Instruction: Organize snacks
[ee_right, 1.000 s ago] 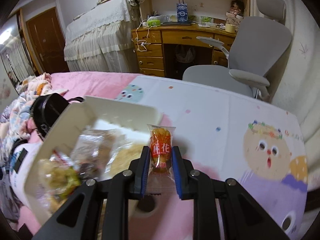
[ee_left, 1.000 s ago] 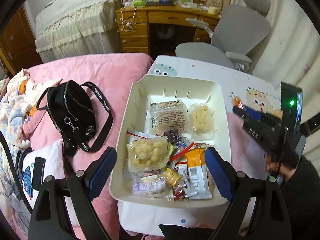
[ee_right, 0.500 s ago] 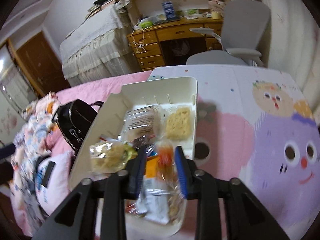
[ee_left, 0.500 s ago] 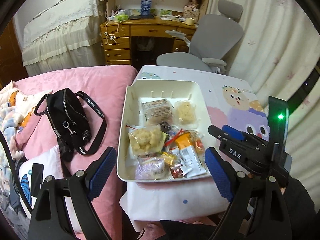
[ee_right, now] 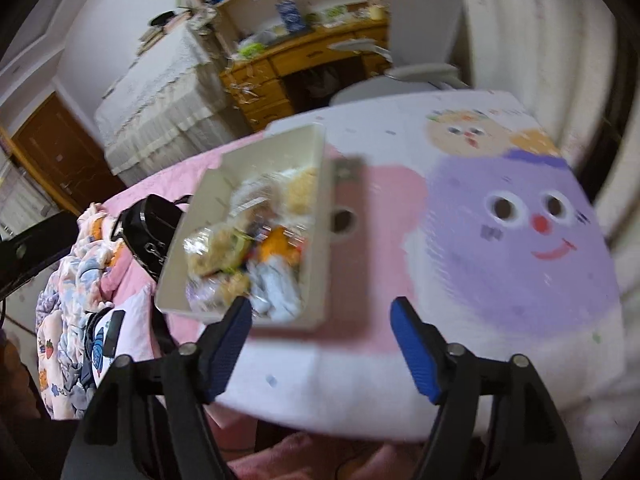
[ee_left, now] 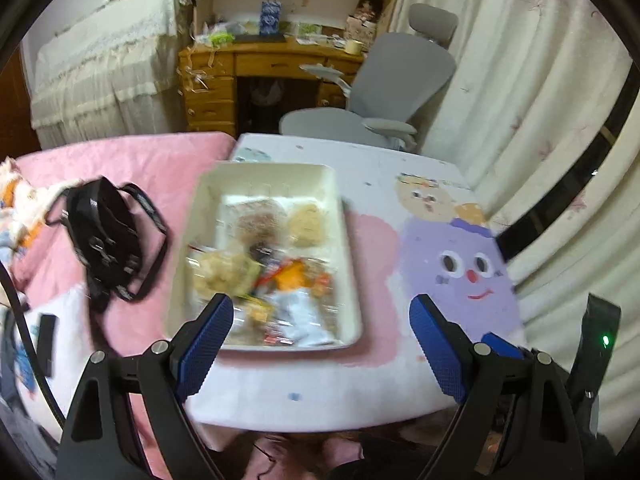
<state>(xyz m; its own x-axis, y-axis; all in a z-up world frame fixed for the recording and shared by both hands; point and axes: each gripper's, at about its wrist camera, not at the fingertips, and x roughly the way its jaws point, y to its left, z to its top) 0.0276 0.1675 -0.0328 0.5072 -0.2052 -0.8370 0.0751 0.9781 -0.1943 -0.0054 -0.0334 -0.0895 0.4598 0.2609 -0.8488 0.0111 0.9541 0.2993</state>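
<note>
A cream plastic tray [ee_left: 338, 208] sits on the cartoon tablecloth, with several wrapped snacks [ee_left: 280, 280] piled in its near half and two pale packets at the far end. The tray [ee_right: 320, 184] and snacks [ee_right: 256, 256] also show blurred in the right wrist view. My left gripper [ee_left: 320, 336] is open and empty, held back above the table's near edge. My right gripper [ee_right: 320, 340] is open and empty, also back from the tray near the front edge. The right gripper's body [ee_left: 596, 344] shows at the left view's lower right.
A black handbag [ee_left: 104, 236] lies on the pink bedcover [ee_left: 132, 160] left of the tray. A grey office chair [ee_left: 392, 92] and a wooden desk [ee_left: 260, 76] stand behind the table. Curtains hang at the right.
My right gripper has let go of the orange snack packet into the tray and opened. Both grippers have pulled back towards the table's near edge.
</note>
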